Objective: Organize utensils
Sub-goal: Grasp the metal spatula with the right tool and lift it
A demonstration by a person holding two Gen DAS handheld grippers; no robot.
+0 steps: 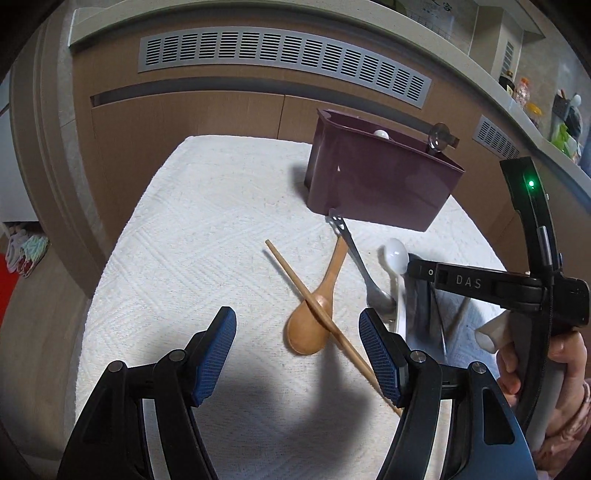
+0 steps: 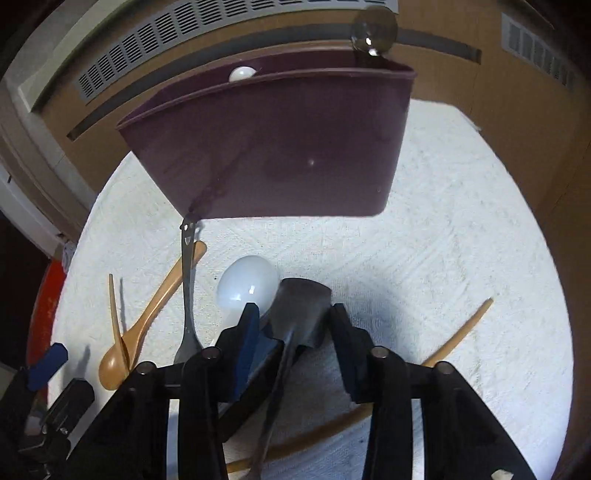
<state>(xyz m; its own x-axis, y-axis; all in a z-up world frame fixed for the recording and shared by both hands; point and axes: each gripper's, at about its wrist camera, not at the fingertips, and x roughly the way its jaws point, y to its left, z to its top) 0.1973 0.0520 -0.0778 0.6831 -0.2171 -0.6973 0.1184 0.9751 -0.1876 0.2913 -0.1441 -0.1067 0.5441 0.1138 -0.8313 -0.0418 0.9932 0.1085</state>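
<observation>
A dark purple utensil bin (image 1: 376, 181) stands at the back of the white cloth; it also shows in the right wrist view (image 2: 273, 147), with a white spoon (image 2: 242, 73) and a clear ladle (image 2: 373, 33) in it. My left gripper (image 1: 297, 345) is open above a wooden spoon (image 1: 314, 317) crossed by a wooden chopstick (image 1: 291, 273). A metal fork (image 1: 360, 266) and a white spoon (image 1: 396, 253) lie to the right. My right gripper (image 2: 293, 325) has its jaws around a dark spatula (image 2: 301, 314); whether they press on it I cannot tell.
The white textured cloth (image 1: 192, 236) covers the table, with a brown cabinet wall (image 1: 184, 122) behind it. A second wooden chopstick (image 2: 461, 336) lies under and to the right of my right gripper. The table edge drops off at the left.
</observation>
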